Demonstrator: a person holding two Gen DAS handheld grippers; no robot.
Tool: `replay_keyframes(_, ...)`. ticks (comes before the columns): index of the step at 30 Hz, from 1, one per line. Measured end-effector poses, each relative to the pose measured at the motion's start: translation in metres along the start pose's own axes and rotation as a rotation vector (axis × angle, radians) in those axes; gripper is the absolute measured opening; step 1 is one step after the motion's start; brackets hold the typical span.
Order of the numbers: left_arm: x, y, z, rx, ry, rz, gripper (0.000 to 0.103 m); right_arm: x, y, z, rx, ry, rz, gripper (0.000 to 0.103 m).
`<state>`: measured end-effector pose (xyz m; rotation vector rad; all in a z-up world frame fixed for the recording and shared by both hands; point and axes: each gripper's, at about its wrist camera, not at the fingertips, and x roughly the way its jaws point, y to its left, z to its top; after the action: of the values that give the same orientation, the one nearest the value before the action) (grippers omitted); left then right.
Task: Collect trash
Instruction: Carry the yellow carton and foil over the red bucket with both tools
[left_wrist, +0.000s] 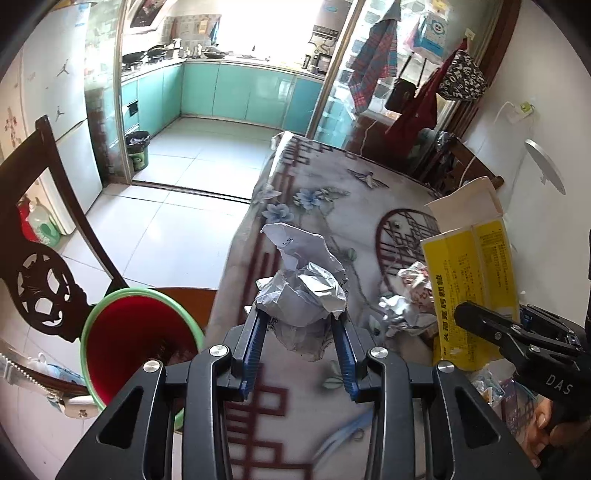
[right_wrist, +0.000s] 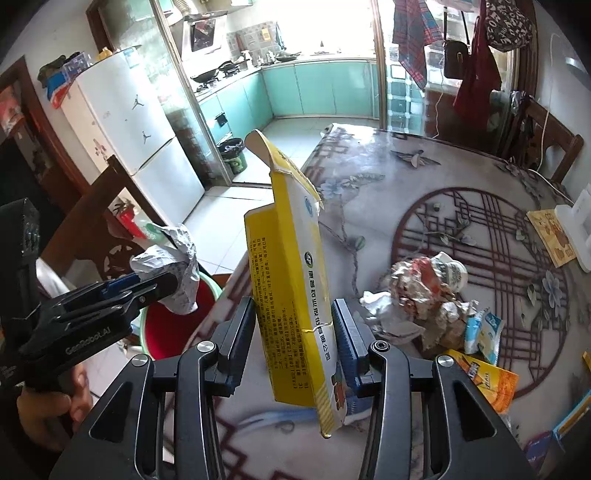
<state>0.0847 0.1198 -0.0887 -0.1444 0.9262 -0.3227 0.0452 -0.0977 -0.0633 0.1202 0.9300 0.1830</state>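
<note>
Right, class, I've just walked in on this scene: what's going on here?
A person is clearing rubbish off a patterned table with a claw in each hand. The left claw grips a crumpled ball of paper. The right claw grips an opened yellow carton. A red bin with a green rim stands beside the table's edge, below and left of the paper. More wrappers lie on the table.

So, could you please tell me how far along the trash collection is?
Nothing visibly binned yet. In hand: left gripper clamps a crumpled white paper ball; right gripper clamps a flattened yellow cardboard box. Left: crumpled wrappers on the table; red green-rimmed bin waits alongside.
</note>
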Motion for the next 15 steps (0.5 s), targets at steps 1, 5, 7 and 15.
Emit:
replay_keyframes(1,0.0,0.006,0.001,-0.006,0.0,0.004,0.034,0.002,0.005,0.001,-0.004,0.001,0.0,0.041)
replay_keyframes(5,0.0,0.033,0.003,-0.037,0.003,0.024,0.034,0.012,0.022,0.007,-0.02,0.009,0.007,0.041)
replay_keyframes(7,-0.002,0.05,0.002,-0.057,0.004,0.038,0.034,0.018,0.032,0.01,-0.032,0.014,0.013,0.041)
replay_keyframes(15,-0.008,0.114,-0.005,-0.137,0.005,0.099,0.034,0.045,0.077,0.018,-0.098,0.049,0.057,0.041)
